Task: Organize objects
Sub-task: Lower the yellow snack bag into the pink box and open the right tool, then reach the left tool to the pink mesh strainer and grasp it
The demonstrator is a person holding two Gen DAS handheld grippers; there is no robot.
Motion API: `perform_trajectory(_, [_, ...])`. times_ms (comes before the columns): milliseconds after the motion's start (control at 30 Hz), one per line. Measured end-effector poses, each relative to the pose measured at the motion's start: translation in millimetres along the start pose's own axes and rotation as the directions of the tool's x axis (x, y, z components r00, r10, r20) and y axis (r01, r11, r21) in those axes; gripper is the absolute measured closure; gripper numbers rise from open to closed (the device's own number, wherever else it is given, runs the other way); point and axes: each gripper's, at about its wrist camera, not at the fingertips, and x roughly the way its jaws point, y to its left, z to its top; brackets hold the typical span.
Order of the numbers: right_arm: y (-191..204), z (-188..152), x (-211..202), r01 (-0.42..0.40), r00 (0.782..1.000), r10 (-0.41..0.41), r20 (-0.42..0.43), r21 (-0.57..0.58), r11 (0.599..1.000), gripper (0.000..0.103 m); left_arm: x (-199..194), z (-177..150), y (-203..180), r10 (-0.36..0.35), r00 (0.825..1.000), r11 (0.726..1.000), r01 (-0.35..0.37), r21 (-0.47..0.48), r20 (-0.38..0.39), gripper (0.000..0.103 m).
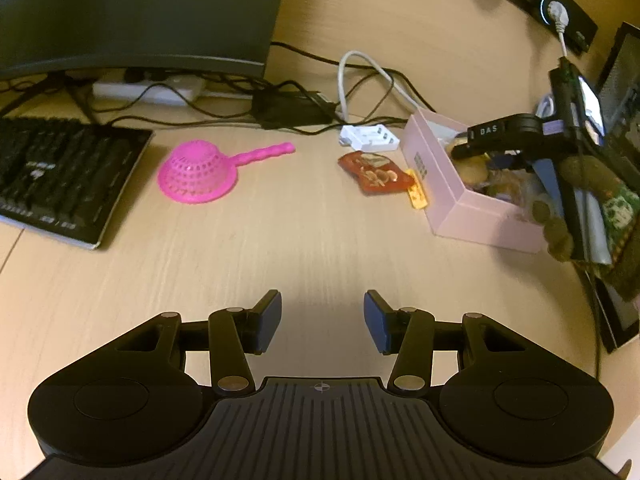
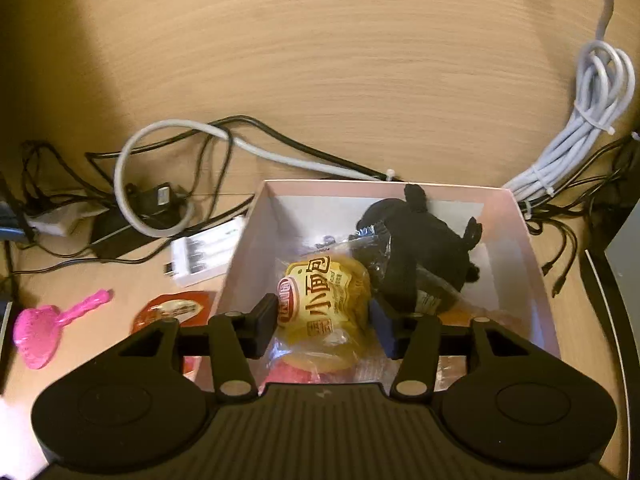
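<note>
A pink box [image 1: 472,208] stands on the desk at the right; it also shows in the right wrist view [image 2: 516,216]. My right gripper [image 2: 324,320] hovers over the box, jaws open on either side of a yellow bread packet [image 2: 324,292] that lies inside; whether the pads touch it I cannot tell. A black plush toy [image 2: 424,248] lies in the box too. My left gripper [image 1: 322,320] is open and empty above bare desk. A pink strainer [image 1: 196,172], a red snack packet [image 1: 376,174] and a white charger [image 1: 370,138] lie on the desk.
A keyboard [image 1: 60,176] lies at the left under a monitor [image 1: 132,12]. Tangled cables [image 2: 180,168] and a power strip [image 1: 148,90] run along the back. A small orange packet [image 1: 416,194] lies beside the box. A bundled grey cable [image 2: 592,112] is at the right.
</note>
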Motion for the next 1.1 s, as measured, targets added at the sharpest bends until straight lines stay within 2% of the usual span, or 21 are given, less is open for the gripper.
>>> perform_trajectory(33, [-0.5, -0.5, -5.6, -0.005, 1.000, 0.005, 0.005, 0.001, 1.000, 0.033, 5.3, 5.6, -0.5, -0.012, 1.000, 1.000, 0.012, -0.006, -0.003, 0.052])
perform_trajectory(100, [-1.7, -4.7, -24.4, -0.003, 0.999, 0.004, 0.046, -0.008, 1.000, 0.021, 20.0, 21.9, -1.0, -0.060, 0.998, 0.998, 0.060, -0.032, 0.000, 0.052])
perform_trajectory(167, [-3.4, -12.5, -48.7, -0.002, 0.996, 0.007, 0.084, -0.058, 0.998, 0.020, 34.6, 41.3, 0.5, -0.061, 0.998, 0.997, 0.062, -0.046, 0.022, 0.051])
perform_trajectory(200, [-4.4, -16.9, -59.9, 0.000, 0.995, 0.009, 0.103, -0.081, 0.997, 0.019, 41.3, 51.5, -0.2, -0.045, 0.998, 0.999, 0.046, -0.014, 0.035, 0.051])
perform_trajectory(300, [-6.0, -30.2, -85.9, 0.015, 0.990, 0.004, 0.139, -0.141, 0.990, 0.015, 63.1, 77.0, -1.4, 0.020, 0.998, 0.985, -0.030, 0.169, 0.061, 0.051])
perform_trajectory(400, [-10.8, -48.5, -101.9, 0.018, 0.992, 0.003, 0.128, -0.161, 0.987, 0.014, 82.2, 94.7, 14.6, 0.084, 0.995, 0.955, -0.094, 0.280, 0.046, 0.051])
perform_trajectory(533, [-18.6, -70.7, -112.1, -0.005, 0.997, 0.014, 0.074, -0.117, 0.993, 0.013, 88.5, 102.6, 45.5, 0.123, 0.992, 0.937, -0.125, 0.325, 0.026, 0.051])
perform_trajectory(633, [-16.5, -80.7, -106.4, -0.009, 0.999, 0.012, 0.036, -0.101, 0.995, 0.013, 102.1, 102.1, 61.4, 0.165, 0.986, 0.931, -0.151, 0.332, -0.015, 0.050])
perform_trajectory(700, [-12.4, -84.7, -104.2, -0.003, 1.000, 0.005, 0.023, -0.098, 0.995, 0.013, 105.0, 101.2, 62.6, 0.177, 0.984, 0.920, -0.170, 0.354, 0.014, 0.049])
perform_trajectory(800, [-3.5, -87.9, -101.8, -0.026, 1.000, 0.027, 0.005, -0.088, 0.996, 0.012, 109.5, 103.0, 63.5, 0.169, 0.985, 0.921, -0.170, 0.350, 0.033, 0.045])
perform_trajectory(933, [14.0, -91.0, -104.1, -0.035, 0.999, 0.036, 0.006, -0.133, 0.991, 0.012, 120.2, 109.6, 63.6, 0.195, 0.979, 0.909, -0.205, 0.363, 0.064, 0.042])
perform_trajectory(1000, [21.0, -93.1, -106.7, -0.035, 0.999, 0.037, 0.010, -0.154, 0.987, 0.011, 126.0, 115.7, 68.4, 0.208, 0.977, 0.920, -0.210, 0.331, 0.044, 0.039])
perform_trajectory(1100, [26.2, -97.6, -111.4, -0.035, 0.999, 0.039, 0.021, -0.173, 0.984, 0.002, 127.1, 119.2, 74.9, 0.196, 0.980, 0.939, -0.195, 0.282, 0.025, 0.039])
